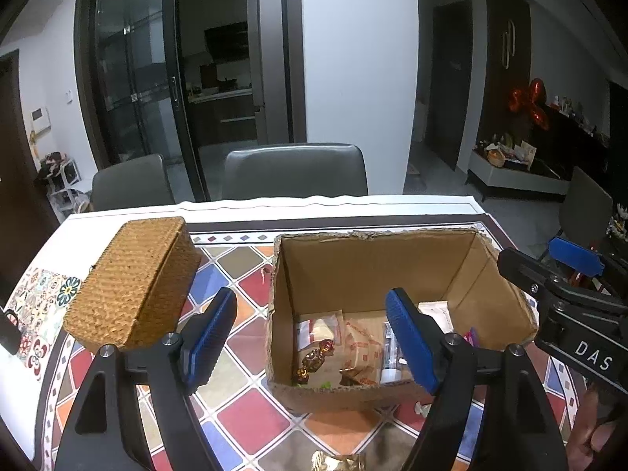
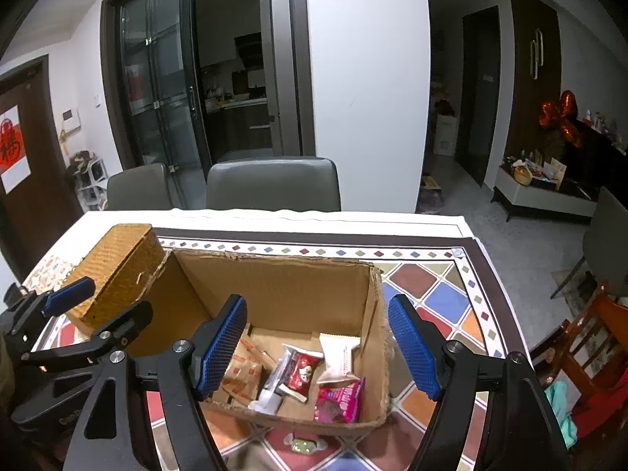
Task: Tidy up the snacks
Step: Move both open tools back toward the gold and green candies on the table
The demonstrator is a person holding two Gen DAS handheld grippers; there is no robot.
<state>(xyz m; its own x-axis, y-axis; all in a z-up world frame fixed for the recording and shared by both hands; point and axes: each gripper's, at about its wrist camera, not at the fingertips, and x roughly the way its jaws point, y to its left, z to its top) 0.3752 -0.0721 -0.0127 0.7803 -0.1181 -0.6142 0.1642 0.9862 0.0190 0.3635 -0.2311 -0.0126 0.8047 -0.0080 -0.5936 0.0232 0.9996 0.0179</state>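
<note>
Both grippers are hovering with their jaws standing wide and nothing between the blue pads: the left gripper (image 1: 310,343) is framing the near left corner of the cardboard box (image 1: 373,271) in the lower middle of its view, and the right gripper (image 2: 318,347) is straddling the box's near right wall in the lower middle of its own view. The snacks are already lying on the box floor, among them orange-printed packets (image 1: 359,347), a red wrapped piece (image 2: 302,373), a white sachet (image 2: 339,357) and a pink packet (image 2: 339,398). Two pieces are sitting outside on the patterned tablecloth (image 1: 243,376): a green-and-white candy (image 2: 304,444) just in front of the box at the bottom of the right wrist view, and a gold wrapper (image 1: 337,462) at the bottom edge of the left wrist view. A woven basket (image 1: 137,282) is standing closed-side-up to the left of the box. The step in hand looks like the gap between a drop and the next pick. The next move probably calls for lowering one gripper toward a loose piece on the cloth, with pads low enough to catch such a flat wrapper.
</note>
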